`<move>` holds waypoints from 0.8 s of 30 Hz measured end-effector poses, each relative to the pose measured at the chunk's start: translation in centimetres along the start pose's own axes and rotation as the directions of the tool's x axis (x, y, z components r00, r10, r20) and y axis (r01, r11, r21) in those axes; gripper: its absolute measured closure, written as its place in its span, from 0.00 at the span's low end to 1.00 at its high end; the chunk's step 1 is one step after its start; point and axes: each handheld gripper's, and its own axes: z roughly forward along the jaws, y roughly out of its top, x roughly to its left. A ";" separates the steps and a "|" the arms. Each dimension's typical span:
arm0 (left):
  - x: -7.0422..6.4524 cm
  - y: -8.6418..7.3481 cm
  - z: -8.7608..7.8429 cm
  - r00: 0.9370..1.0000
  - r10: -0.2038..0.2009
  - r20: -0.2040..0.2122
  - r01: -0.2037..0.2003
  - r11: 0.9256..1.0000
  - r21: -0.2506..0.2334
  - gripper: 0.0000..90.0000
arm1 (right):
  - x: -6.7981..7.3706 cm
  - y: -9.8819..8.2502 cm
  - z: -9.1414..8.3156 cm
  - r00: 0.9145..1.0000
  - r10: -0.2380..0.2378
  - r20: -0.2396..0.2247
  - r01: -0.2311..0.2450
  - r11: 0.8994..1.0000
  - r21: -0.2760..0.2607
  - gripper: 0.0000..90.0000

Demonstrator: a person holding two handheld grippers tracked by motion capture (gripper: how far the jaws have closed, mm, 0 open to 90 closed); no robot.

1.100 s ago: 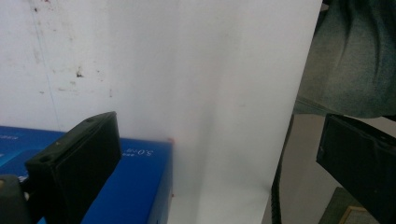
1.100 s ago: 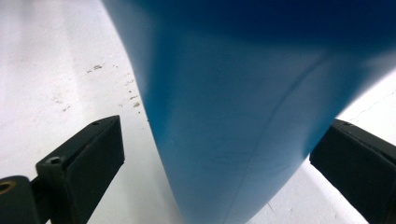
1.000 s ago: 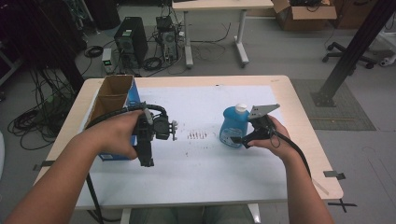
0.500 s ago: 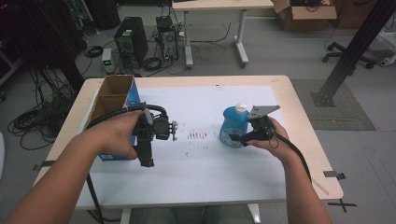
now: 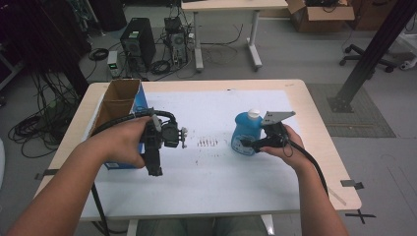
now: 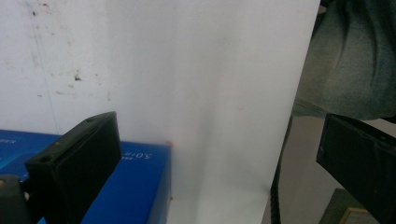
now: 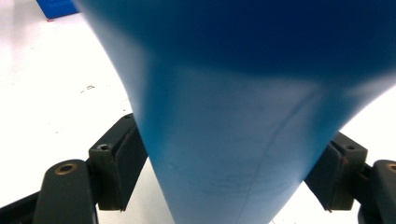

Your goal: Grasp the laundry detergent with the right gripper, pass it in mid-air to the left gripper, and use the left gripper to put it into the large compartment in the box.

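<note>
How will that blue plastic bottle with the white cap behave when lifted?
The blue plastic bottle with the white cap looks smooth and curved, so it may slip. Its walls probably flex under the right gripper, whose jaws have just been closing around it. Standing upright, it could tip if nudged.

Blue bottle point(image 5: 246, 132) with white cap, upright on the white table sheet, right of centre.

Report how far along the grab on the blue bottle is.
Done: the right gripper has reached the blue bottle, which stands upright on the white sheet. In hand: its jaws have just been closing, and the right gripper view shows both against the bottle's sides. Left: the lift; the bottle's base looks to be on the sheet. The left gripper hangs open beside the blue box, holding nothing.
</note>
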 end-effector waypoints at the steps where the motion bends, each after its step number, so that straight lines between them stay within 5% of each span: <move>1: 0.0 0.0 0.0 1.000 -0.003 0.000 0.003 1.000 -0.002 0.00 | 0.0 0.0 0.0 1.000 0.000 0.000 0.000 1.000 0.001 0.27; 13: 0.0 -0.1 0.1 1.000 -0.004 -0.001 0.004 1.000 0.000 0.00 | 0.0 0.0 0.3 1.000 0.004 -0.012 -0.004 1.000 -0.004 0.32; 24: -0.1 -0.1 0.0 1.000 -0.003 -0.001 0.003 1.000 0.003 0.00 | 0.1 -0.3 0.5 1.000 -0.016 -0.014 0.016 1.000 -0.025 0.47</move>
